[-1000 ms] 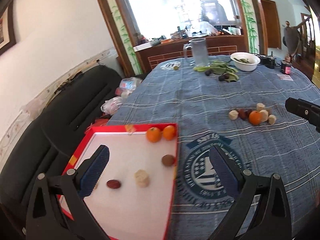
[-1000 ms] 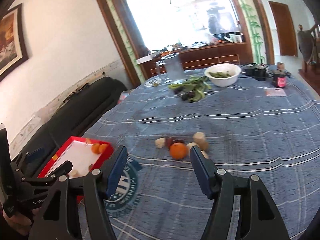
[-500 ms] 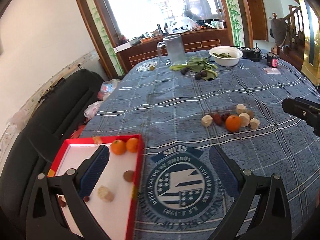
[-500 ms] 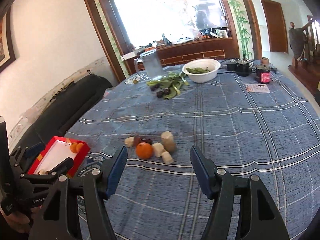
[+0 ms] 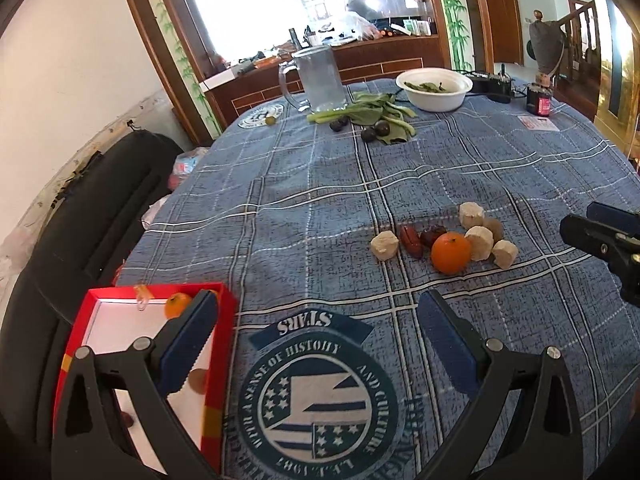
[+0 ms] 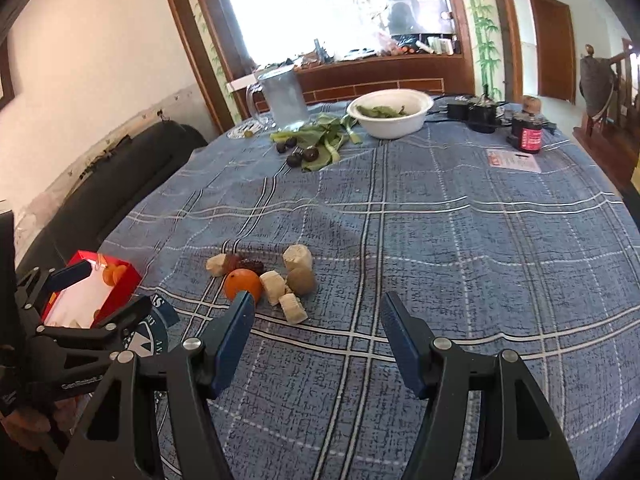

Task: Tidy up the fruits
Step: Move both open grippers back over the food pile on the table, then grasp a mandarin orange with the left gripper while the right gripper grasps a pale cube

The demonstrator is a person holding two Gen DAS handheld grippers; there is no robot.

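Blue plaid cloth covers the tabletop [image 6: 460,240], where a round orange fruit [image 6: 242,284] sits among pale chunks — just ahead of my spread, empty right gripper [image 6: 316,340]. My left gripper [image 5: 316,340] gapes empty too, beside the red-rimmed white tray [image 5: 226,344] holding small oranges [image 5: 177,305].

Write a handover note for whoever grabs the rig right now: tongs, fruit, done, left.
Left tongs: open, empty, hovering by the red tray.
Right tongs: open, empty, just short of the loose pile.
Done: the tray holds two small oranges and a few smaller pieces, partly hidden by the left tongs.
Left: on the blue tablecloth, one orange, red dates, pale chunks and a brown round fruit. The orange sits nearest the tray.
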